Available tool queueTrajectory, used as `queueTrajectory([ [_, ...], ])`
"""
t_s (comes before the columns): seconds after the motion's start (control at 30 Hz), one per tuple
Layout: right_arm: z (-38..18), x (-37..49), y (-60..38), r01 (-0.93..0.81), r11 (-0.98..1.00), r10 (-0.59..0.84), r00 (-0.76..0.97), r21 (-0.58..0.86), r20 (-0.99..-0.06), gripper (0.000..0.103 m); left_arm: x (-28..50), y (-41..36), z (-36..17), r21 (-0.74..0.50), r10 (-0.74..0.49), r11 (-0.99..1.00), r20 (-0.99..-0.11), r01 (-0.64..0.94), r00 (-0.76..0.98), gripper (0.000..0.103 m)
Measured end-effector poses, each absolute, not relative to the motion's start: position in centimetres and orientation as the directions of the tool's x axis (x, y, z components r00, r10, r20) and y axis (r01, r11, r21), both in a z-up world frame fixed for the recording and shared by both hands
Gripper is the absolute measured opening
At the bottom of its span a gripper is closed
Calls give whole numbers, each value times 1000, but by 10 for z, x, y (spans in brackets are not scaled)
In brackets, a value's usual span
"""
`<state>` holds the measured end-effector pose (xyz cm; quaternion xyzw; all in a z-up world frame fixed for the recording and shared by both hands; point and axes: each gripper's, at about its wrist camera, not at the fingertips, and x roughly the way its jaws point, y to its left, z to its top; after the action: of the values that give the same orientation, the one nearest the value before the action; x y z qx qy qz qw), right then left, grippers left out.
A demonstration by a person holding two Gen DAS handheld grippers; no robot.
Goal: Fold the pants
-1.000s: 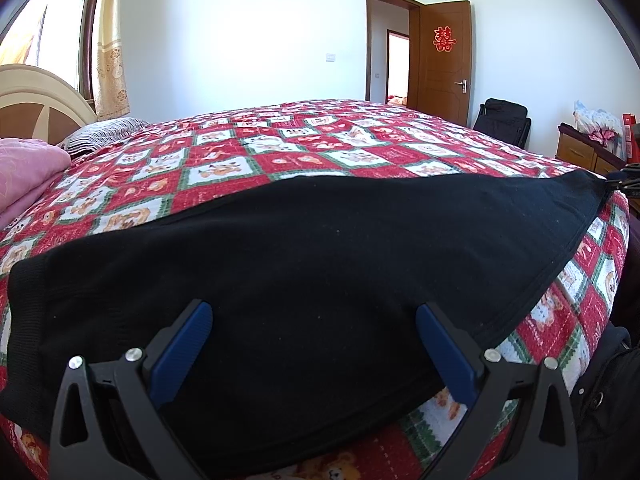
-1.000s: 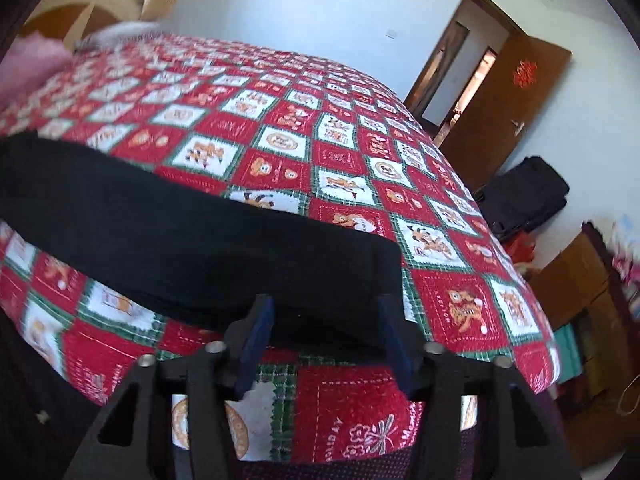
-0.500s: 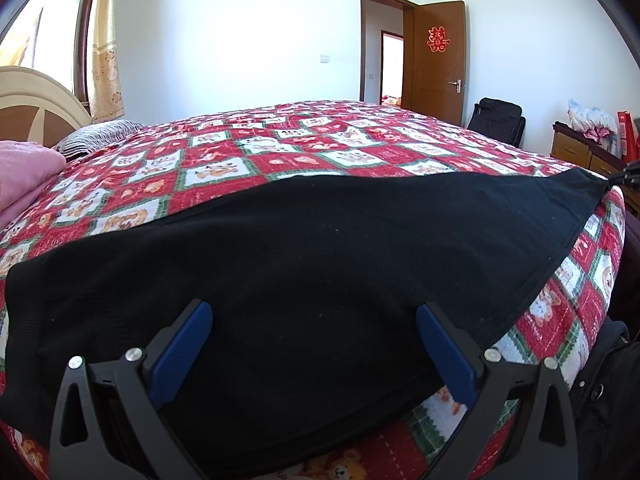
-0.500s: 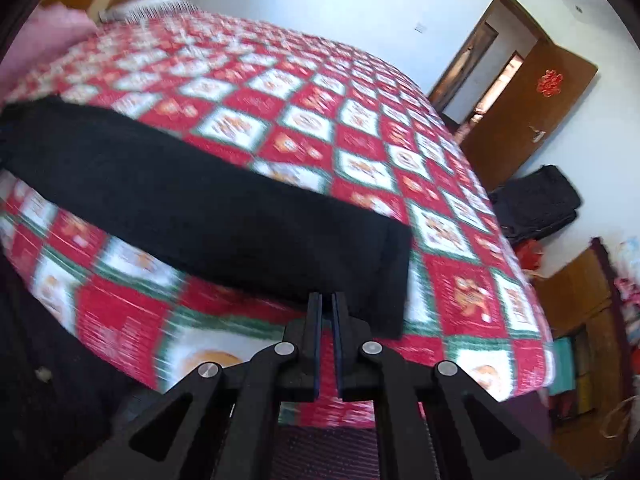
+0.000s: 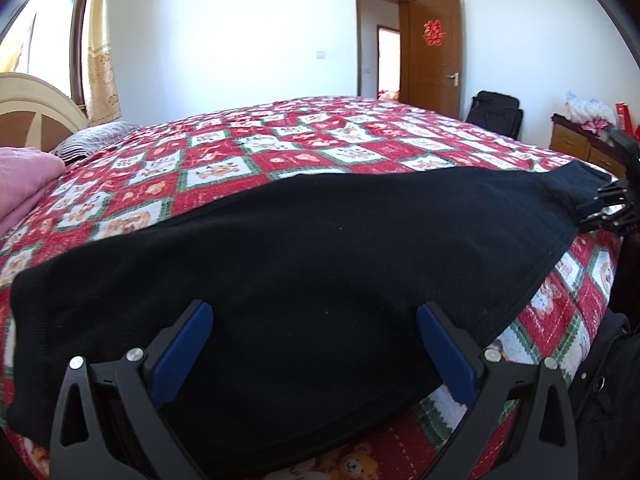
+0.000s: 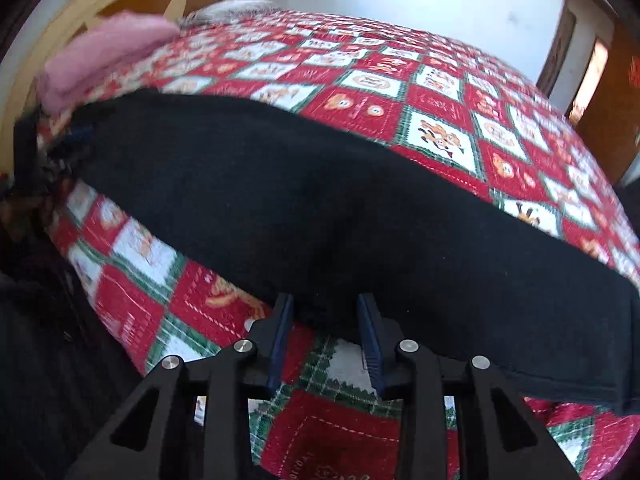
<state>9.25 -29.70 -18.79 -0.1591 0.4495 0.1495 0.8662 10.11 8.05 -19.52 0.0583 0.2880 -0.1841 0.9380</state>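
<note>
Black pants (image 5: 320,264) lie flat along the near edge of the bed, on a red, white and green quilt (image 5: 280,148). My left gripper (image 5: 312,344) is wide open, its blue pads either side of the pants' near edge at the wide end. In the right wrist view the pants (image 6: 320,200) stretch across the quilt (image 6: 420,92). My right gripper (image 6: 326,320) is partly open at the pants' near hem, with nothing held between the pads. It also shows at the far right of the left wrist view (image 5: 612,208), beside the narrow end.
A pink blanket (image 5: 24,184) and a striped pillow (image 5: 92,140) lie by the cream headboard (image 5: 36,112). An open wooden door (image 5: 434,52), a black bag (image 5: 496,112) and a wooden cabinet (image 5: 576,144) stand beyond the bed. Dark clothing (image 5: 600,392) is at the lower right.
My right gripper shut half a second ago and has now opened partway, swinging to face along the pants toward the headboard. My left gripper stayed open in place.
</note>
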Motion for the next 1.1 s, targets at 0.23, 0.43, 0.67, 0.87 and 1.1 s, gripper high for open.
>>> queueTrajectory([
  [0.23, -162, 96, -327, -299, 954, 179, 635, -26, -752, 55, 104, 118, -163, 91, -161, 968, -496, 236, 853, 103],
  [0.43, -165, 95, -323, -295, 955, 173, 658, -39, -733, 60, 119, 212, -167, 11, 47, 999, -530, -49, 847, 103],
  [0.67, -171, 88, -301, -355, 926, 159, 674, -127, -721, 62, 126, 258, -184, -209, -20, 971, -563, -119, 826, 101],
  [0.87, -180, 87, -295, -368, 920, 157, 663, -136, -732, 63, 146, 243, -191, -201, -57, 976, -604, -83, 795, 79],
  [1.1, -187, 87, -293, -361, 923, 152, 657, -131, -738, 64, 146, 259, -187, -287, -125, 955, -611, -72, 782, 51],
])
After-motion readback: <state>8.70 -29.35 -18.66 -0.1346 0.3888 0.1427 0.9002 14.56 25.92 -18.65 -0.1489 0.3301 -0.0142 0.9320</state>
